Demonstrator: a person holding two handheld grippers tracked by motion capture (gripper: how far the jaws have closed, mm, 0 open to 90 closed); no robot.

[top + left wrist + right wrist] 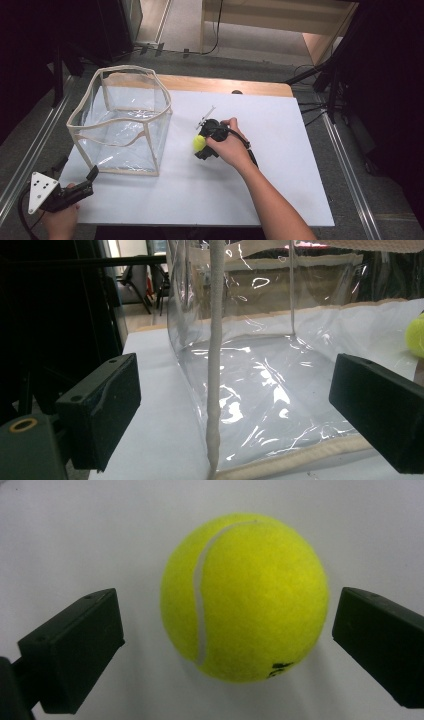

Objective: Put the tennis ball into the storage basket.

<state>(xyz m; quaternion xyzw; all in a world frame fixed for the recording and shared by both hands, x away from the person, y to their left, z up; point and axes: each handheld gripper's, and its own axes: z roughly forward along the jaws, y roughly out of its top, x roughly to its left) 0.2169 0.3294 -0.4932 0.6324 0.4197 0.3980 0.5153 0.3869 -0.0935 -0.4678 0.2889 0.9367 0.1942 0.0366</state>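
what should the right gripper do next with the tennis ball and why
Probably close the jaws. The right gripper is open with the tennis ball centred between its jaws on the white table, a gap showing on each side, so it looks lined up for a grasp.

Under your right gripper (202, 145) lay a plain white surface (240, 200), bare on the side nearest you. Past that gripper, along the far edge, a wooden strip (225, 85) showed, with a small dark round mark (237, 92) just beside it. Farther off and to its right, black cables (312, 107) trailed over the grey floor (250, 60) near dark stand legs (320, 72). A metal rail (30, 145) ran just left of your left gripper (77, 168). Well ahead of that gripper, to its left, dark chairs (137, 282) stood.
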